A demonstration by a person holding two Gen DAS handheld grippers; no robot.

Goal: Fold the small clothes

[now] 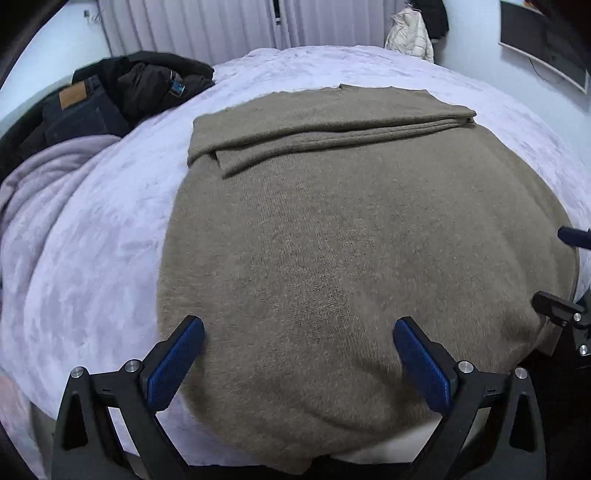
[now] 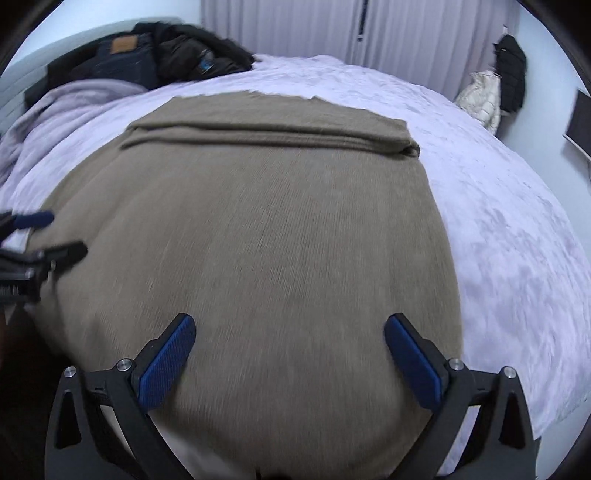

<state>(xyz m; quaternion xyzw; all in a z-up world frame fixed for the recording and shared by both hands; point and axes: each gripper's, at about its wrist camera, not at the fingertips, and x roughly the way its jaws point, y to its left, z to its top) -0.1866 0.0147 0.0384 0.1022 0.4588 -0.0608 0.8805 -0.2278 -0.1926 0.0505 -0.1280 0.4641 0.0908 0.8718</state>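
At the far left of my left view lies a pile of dark clothes, jeans among them, with a lilac blanket bunched just below it. Both rest on the bed, which has a pale lilac cover. The brown sweater is spread flat across the middle of the bed, its near hem by the bed's edge under my tools. Its far part is folded: sleeves laid across the body in a layered band.

My left gripper hangs over the sweater's near left part, jaws wide apart, holding nothing; the left blue pad sits over the sweater's left edge. At the right rim of this view I see part of the right gripper.

In the right view, slightly blurred, the left gripper shows at the left rim beside the sweater. My right gripper hangs over the near right part of the cloth, jaws equally wide, empty. Right of the sweater the bed cover lies bare. Beyond it, a cream jacket and a black garment are by the wall, curtains behind.
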